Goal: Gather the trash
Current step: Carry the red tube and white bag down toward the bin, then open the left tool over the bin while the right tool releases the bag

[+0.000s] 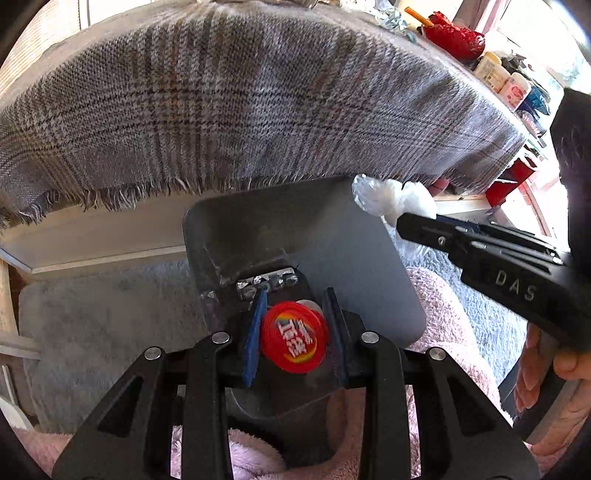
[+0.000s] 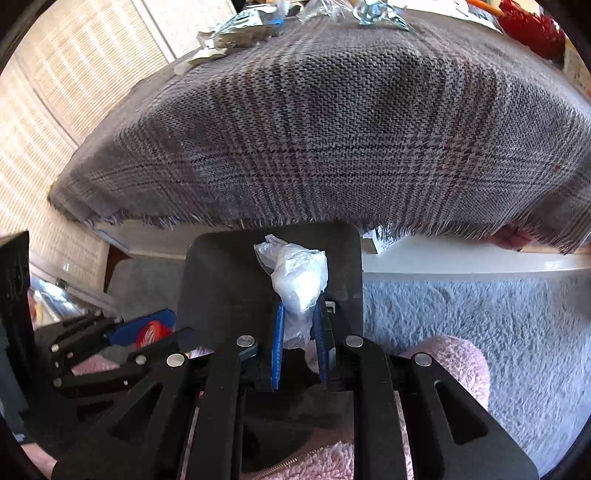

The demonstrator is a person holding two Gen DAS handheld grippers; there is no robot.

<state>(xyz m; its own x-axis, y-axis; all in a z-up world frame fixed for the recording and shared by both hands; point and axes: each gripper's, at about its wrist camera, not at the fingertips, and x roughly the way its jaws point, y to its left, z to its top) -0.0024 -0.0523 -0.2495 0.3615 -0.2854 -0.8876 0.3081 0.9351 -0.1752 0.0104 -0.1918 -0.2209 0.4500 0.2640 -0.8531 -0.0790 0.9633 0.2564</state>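
Note:
My left gripper (image 1: pixel 295 299) points down, shut on a small container with a round red printed lid (image 1: pixel 293 341); it hangs over an open dark grey bin (image 1: pixel 317 229). My right gripper (image 2: pixel 300 301) is shut on a crumpled wad of clear and white plastic (image 2: pixel 301 275), held over the same bin (image 2: pixel 221 280). In the left wrist view the right gripper (image 1: pixel 402 221) comes in from the right with the plastic wad (image 1: pixel 388 197) at the bin's far right corner. The right wrist view shows the left gripper (image 2: pixel 147 328) at the bin's left side.
A grey plaid cloth (image 1: pixel 240 103) with a frayed fringe hangs over the table edge just behind the bin. Wrappers (image 2: pixel 243 26), bottles (image 1: pixel 491 72) and a red object (image 1: pixel 456 35) lie on top. A grey shaggy rug (image 2: pixel 480 314) and pink fluffy fabric (image 1: pixel 443 306) lie below. A hand (image 1: pixel 546 373) holds the right gripper.

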